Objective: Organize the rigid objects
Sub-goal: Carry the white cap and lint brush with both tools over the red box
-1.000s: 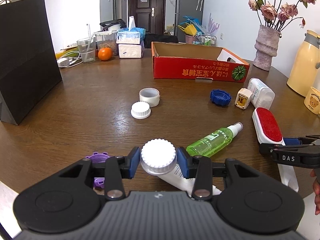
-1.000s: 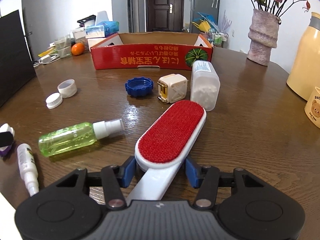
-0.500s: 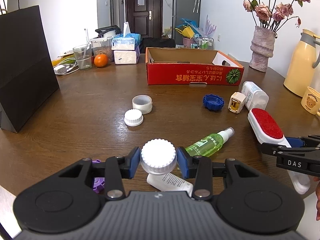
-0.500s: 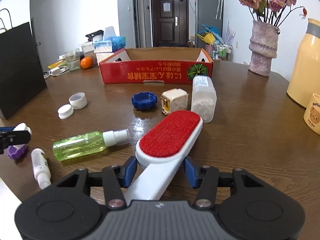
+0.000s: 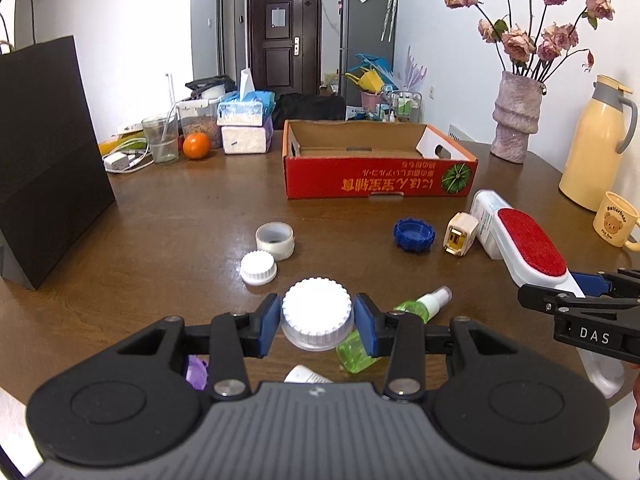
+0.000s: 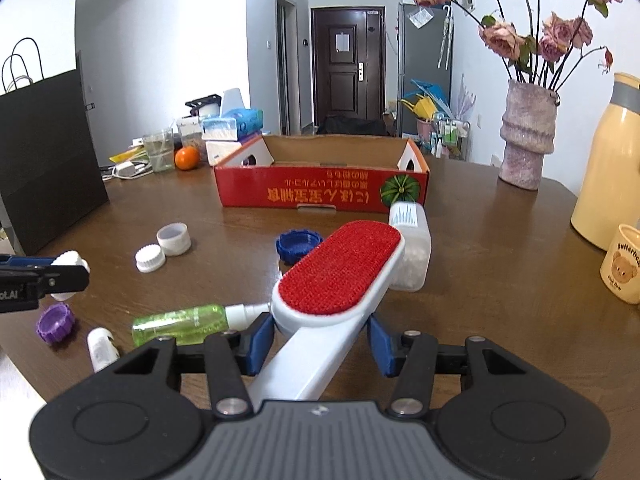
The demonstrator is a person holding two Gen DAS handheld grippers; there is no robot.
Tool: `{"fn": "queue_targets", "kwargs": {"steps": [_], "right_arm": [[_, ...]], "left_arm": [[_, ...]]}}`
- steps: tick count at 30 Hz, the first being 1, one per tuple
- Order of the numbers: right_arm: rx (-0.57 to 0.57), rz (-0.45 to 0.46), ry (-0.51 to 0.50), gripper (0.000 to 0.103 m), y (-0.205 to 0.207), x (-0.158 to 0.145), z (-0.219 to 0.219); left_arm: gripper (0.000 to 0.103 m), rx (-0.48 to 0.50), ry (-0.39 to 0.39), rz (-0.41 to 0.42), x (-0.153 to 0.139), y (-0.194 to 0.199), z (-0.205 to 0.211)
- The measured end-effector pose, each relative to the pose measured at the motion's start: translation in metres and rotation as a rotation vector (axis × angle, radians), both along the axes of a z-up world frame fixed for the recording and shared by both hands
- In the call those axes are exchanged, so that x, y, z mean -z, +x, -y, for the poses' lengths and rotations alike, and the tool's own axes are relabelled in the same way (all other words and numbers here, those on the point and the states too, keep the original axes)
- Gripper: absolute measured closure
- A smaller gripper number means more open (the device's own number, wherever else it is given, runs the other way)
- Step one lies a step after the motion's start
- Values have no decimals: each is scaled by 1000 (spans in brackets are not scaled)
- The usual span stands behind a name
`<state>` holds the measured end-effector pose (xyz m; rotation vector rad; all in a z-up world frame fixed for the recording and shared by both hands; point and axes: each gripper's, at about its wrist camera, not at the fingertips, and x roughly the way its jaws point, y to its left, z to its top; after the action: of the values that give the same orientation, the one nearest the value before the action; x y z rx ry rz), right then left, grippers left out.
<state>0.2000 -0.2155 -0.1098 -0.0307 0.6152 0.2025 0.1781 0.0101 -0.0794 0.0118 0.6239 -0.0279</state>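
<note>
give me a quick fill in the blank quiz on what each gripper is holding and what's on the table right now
1. The left gripper is shut on a white ____.
2. The right gripper grips a lint brush whose pad is ____ in colour.
3. The spray bottle lying on the table holds a ____ liquid.
4. The cardboard box at the back has a ____ front wall.

Missing words: cap; red; green; red

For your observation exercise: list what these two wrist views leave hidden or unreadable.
- Left wrist view: purple cap and white tube mostly hidden behind the left gripper.
- Right wrist view: cream plug adapter hidden behind the lint brush.
- Both views: red box floor partly hidden by its front wall.
</note>
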Motion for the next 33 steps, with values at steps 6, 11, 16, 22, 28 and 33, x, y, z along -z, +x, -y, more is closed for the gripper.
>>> {"fn": "queue_targets", "kwargs": {"steps": [6, 11, 16, 22, 28, 33], "right_arm": [[-15, 34, -6, 52, 3, -16, -3], [-30, 54, -4, 52, 8, -27, -8], [-38, 69, 2, 52, 16, -36, -10], [-43, 86, 4, 52, 32, -47, -11], [-50, 107, 6, 52, 54, -58, -9], [-54, 121, 5, 52, 74, -64, -9]], "left_arm": [[61, 5, -9, 16, -13, 8, 4], [61, 10, -17, 8, -19, 18, 7], [61, 7, -28, 9, -28, 31, 11], [61, 1, -34, 12, -38, 55, 14], [61, -2, -27, 20, -46, 81, 19], [61, -8, -23, 24, -52, 106, 24]]}}
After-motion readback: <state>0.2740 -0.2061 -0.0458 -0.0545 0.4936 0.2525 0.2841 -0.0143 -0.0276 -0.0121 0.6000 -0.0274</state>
